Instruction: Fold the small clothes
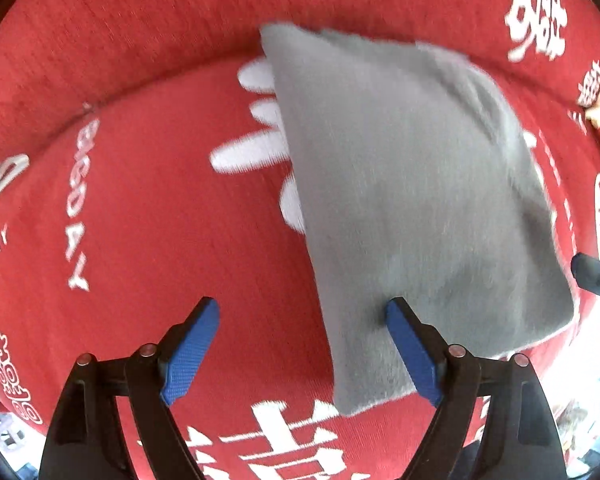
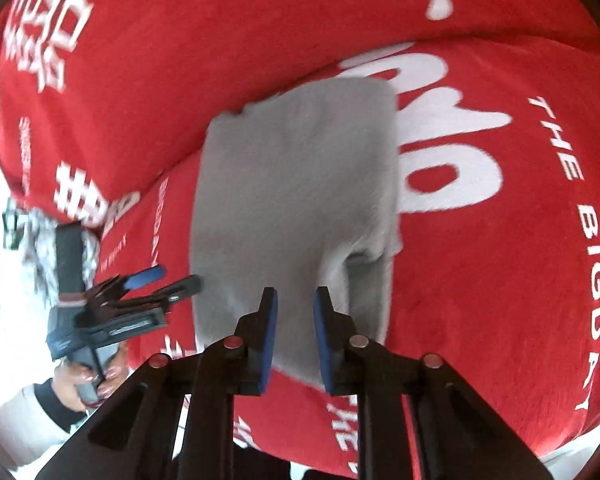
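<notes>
A small grey garment [image 1: 412, 200], folded into a rough rectangle, lies flat on the red printed cover [image 1: 140, 200]. My left gripper [image 1: 303, 312] points down at it with its jaws wide apart. Its right finger hangs over the cloth's near edge, its left finger over bare red cover, and nothing is gripped. In the right wrist view the grey garment [image 2: 292, 184] shows a loose flap at its near right. My right gripper [image 2: 296, 300] hovers over the near edge with only a narrow gap between its blue pads. I see no cloth pinched there. The left gripper [image 2: 156, 284] shows at the left.
The red cover rises into a cushion or ridge [image 1: 140, 40] behind the garment. A hand [image 2: 88, 384] with a pale sleeve holds the left gripper at the cover's left edge. Bright floor and clutter [image 2: 20, 240] lie beyond that edge.
</notes>
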`<action>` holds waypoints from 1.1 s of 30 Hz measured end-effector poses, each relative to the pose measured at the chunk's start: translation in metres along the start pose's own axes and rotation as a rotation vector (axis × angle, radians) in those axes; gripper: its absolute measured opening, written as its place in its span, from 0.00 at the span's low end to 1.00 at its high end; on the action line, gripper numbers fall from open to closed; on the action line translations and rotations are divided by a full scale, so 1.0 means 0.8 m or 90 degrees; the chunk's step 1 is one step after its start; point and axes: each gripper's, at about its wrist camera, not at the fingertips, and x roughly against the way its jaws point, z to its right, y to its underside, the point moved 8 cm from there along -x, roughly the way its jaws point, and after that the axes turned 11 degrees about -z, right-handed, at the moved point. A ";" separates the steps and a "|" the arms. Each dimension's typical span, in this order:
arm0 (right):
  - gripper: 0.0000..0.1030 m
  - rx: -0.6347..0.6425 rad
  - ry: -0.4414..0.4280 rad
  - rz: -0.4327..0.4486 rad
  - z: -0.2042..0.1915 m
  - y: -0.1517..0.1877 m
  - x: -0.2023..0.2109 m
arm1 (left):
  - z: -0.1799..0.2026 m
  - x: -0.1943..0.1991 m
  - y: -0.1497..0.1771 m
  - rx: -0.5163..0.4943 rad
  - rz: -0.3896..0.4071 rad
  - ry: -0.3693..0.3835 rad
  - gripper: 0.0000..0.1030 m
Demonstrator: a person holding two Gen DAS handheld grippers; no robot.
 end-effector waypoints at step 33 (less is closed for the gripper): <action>0.11 -0.132 0.054 -0.053 0.074 0.022 -0.003 | 0.011 0.028 0.018 0.070 -0.031 -0.034 0.84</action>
